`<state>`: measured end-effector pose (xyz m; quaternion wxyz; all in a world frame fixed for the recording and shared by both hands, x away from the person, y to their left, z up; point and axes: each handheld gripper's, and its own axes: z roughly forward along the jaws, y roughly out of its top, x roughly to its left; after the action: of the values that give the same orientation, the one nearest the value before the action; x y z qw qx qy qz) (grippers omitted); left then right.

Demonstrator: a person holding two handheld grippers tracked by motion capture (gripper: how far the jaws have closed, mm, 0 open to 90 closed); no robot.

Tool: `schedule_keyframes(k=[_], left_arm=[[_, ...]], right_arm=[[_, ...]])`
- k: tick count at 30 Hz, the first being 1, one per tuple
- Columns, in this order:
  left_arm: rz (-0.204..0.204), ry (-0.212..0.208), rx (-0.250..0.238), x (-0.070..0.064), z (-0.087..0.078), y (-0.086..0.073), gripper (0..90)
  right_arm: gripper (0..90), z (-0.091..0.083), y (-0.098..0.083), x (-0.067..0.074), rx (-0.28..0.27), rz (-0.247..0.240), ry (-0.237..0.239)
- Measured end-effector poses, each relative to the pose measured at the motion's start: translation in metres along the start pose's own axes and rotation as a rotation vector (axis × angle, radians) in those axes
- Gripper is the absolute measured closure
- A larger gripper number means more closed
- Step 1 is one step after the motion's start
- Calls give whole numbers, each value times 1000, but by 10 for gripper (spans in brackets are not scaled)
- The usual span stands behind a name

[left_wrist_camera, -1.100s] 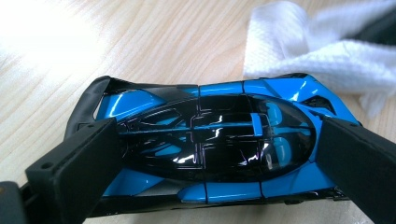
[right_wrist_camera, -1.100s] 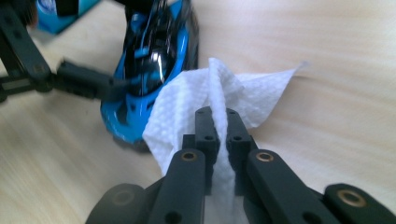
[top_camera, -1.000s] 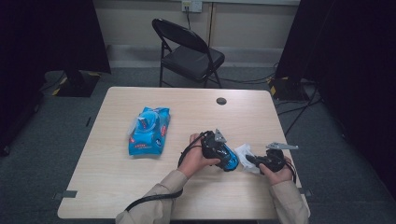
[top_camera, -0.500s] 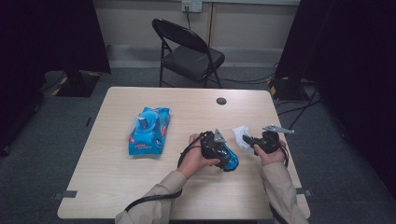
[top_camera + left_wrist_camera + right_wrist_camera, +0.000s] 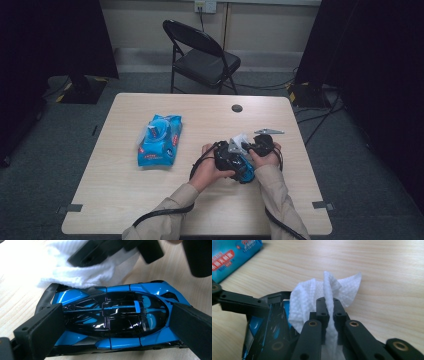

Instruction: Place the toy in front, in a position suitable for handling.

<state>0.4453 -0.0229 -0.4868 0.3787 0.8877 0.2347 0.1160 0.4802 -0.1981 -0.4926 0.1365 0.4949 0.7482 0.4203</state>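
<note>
Looking down at the table (image 5: 150,200), I saw my left gripper (image 5: 110,322) clamped on a blue toy car (image 5: 112,317). Its two jaws pressed on the car's two ends, and the car sat on the wood near the right side. My right gripper (image 5: 329,305) was squeezed tight on a white wipe (image 5: 312,295). The wipe touched the car's far edge, at one end. A blue pack (image 5: 160,140) of wipes lay well apart on the left. A folding chair (image 5: 202,55) stood behind the table.
</note>
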Motion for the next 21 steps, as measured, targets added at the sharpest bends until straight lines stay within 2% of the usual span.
schedule_keyframes(k=[3,8,21], left_arm=[[0,3,-6,0,0,-1,0],[1,3,-7,0,0,-1,0],[-1,2,-6,0,0,-1,0]], right_arm=[[877,7,-1,2,28,-16,-11],[874,16,-3,4,49,-32,1],[872,13,-6,5,64,-65,10]])
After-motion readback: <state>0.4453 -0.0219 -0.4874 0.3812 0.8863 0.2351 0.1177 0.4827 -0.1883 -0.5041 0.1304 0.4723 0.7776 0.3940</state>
